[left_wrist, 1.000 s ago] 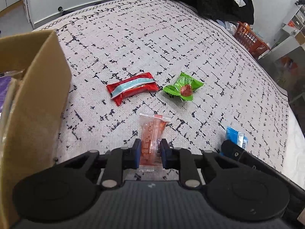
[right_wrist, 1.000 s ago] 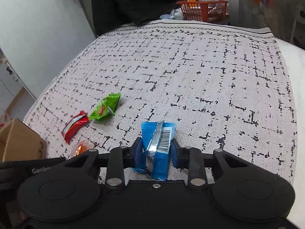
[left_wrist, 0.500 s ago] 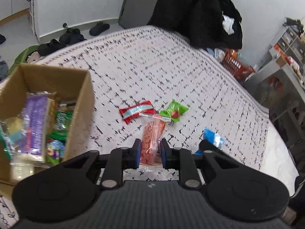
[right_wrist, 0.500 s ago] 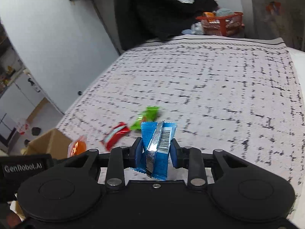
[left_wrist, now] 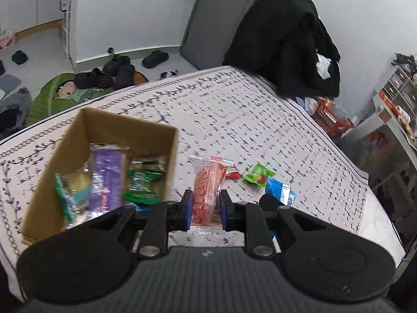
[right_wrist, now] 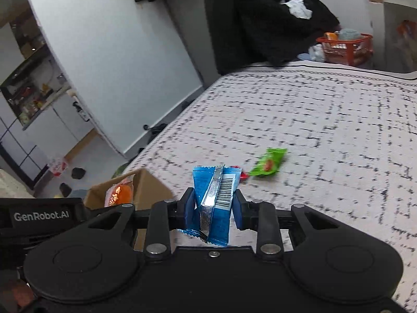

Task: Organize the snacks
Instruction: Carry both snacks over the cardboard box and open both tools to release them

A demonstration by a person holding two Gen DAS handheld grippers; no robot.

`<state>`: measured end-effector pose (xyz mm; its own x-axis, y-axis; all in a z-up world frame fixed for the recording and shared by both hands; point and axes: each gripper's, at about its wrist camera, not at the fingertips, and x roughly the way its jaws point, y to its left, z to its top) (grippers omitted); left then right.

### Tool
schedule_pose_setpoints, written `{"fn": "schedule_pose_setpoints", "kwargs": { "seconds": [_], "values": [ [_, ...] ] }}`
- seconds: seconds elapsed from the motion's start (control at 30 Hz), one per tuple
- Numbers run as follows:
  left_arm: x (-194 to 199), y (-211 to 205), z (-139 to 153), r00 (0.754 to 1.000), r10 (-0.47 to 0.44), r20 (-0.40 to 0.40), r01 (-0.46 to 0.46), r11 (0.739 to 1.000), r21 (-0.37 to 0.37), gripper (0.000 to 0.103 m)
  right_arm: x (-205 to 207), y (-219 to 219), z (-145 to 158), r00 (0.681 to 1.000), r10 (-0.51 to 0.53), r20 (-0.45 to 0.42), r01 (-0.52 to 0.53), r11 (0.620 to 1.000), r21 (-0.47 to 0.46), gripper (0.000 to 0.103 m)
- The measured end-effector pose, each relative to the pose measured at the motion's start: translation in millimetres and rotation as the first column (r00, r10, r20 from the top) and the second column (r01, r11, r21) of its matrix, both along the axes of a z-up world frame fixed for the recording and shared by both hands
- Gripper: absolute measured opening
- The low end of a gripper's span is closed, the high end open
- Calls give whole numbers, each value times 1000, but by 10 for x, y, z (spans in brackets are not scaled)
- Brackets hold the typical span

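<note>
1 open brown cardboard box (left_wrist: 78, 140); 1 clear orange-red snack packet (left_wrist: 207, 182); 1 blue foil packet (right_wrist: 216, 198); 1 green wrapper (left_wrist: 258, 176); 1 red wrapper (left_wrist: 232, 173); 2 black grippers.

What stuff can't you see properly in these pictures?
- Red packet: left wrist view, mostly hidden behind the held orange packet.
- Cardboard box: right wrist view, its inside is blocked by the left gripper's body.
- Green packet: right wrist view, motion blur smears its print.
- Blue packet: left wrist view, its lower part is covered by the right gripper's finger.
</note>
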<state>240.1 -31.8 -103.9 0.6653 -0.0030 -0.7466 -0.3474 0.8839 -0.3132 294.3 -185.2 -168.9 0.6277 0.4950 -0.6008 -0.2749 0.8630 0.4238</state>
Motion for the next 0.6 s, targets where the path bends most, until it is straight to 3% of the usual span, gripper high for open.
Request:
{"fn": "schedule_pose_setpoints", "kwargs": {
  "seconds": [0.6],
  "values": [
    [-301, 794, 48, 991, 135, -22, -135, 990, -31, 20, -203, 550, 140, 995, 93, 26, -94, 995, 30, 30]
  ]
}}
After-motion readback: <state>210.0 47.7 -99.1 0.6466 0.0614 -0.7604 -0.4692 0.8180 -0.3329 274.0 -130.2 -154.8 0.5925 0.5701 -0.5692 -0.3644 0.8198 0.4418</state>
